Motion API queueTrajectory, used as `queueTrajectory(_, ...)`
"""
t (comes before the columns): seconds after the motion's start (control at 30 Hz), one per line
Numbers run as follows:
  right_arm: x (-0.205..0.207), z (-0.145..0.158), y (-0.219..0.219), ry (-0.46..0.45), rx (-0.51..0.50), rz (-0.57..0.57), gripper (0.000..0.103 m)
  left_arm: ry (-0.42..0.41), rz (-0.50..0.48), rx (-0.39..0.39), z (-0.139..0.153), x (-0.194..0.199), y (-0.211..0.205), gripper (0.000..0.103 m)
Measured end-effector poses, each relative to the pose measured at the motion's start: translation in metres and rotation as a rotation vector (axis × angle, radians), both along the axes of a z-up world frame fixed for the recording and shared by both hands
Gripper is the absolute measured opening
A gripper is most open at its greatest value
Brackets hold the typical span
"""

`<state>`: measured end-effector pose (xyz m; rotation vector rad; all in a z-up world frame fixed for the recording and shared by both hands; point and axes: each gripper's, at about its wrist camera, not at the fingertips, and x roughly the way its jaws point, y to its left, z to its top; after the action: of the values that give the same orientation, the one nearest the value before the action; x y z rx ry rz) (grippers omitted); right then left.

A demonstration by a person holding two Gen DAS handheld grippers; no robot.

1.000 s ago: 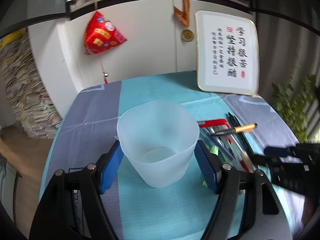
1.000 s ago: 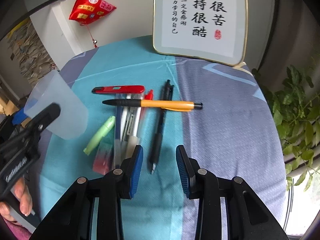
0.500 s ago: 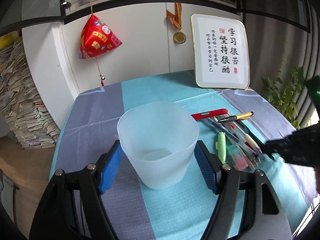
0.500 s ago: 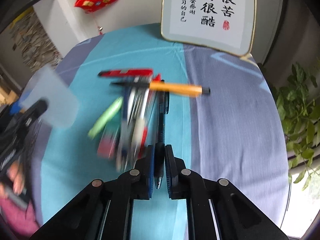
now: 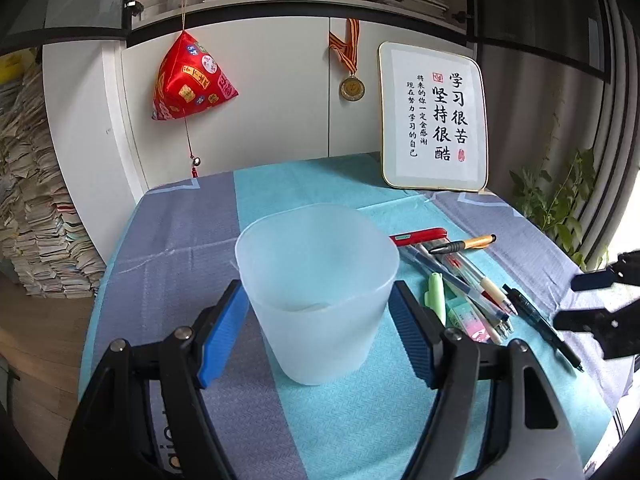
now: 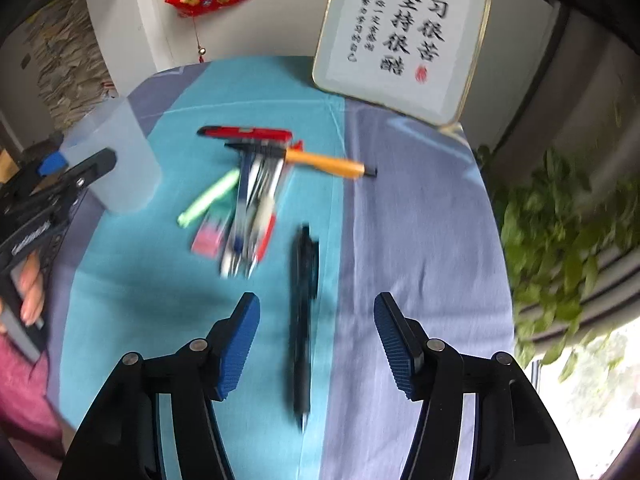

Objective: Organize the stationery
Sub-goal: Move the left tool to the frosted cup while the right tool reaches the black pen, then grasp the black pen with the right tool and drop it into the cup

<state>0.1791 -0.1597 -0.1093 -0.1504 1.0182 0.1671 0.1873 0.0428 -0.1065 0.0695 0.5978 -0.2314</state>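
My left gripper [image 5: 318, 320] is shut on a translucent white plastic cup [image 5: 318, 280], held upright on the tablecloth; the cup also shows in the right wrist view [image 6: 116, 160]. To its right lies a pile of pens [image 5: 464, 276] with an orange pen [image 5: 464, 245], a red box cutter [image 5: 420, 236] and a green highlighter [image 5: 434, 296]. My right gripper [image 6: 318, 338] is wide open and empty above a black pen [image 6: 302, 312], which lies apart from the pile [image 6: 252, 208] on the cloth.
A framed calligraphy board [image 5: 434, 120] leans against the cabinet at the back of the table. A green plant [image 6: 560, 220] stands off the table's right edge. The blue and grey tablecloth [image 5: 192, 240] covers the round table.
My right gripper closed on the black pen, dragged it toward me away from the pile, then opened wide and let it go. The left gripper keeps hold of the cup.
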Motion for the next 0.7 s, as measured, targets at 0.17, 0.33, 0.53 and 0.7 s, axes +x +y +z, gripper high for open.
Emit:
queueTrajectory(0.17, 0.028, -0.015, 0.011, 0.044, -0.018, 0.019, 0.04, -0.012, -0.007, 0.01, -0.001, -0.004, -0.003, 0.071)
queueTrajectory(0.33, 0.044, -0.029, 0.012, 0.085, -0.025, 0.002, 0.031, -0.023, -0.008, 0.026, -0.002, -0.005, -0.004, 0.071)
queueTrajectory(0.53, 0.05, -0.03, 0.011, 0.087, 0.013, 0.016, 0.016, -0.021, -0.009, 0.011, -0.002, -0.004, -0.003, 0.071)
queueTrajectory(0.7, 0.033, 0.015, 0.012, -0.028, 0.087, 0.021, 0.016, -0.025, -0.008, 0.005, -0.003, -0.005, -0.002, 0.071)
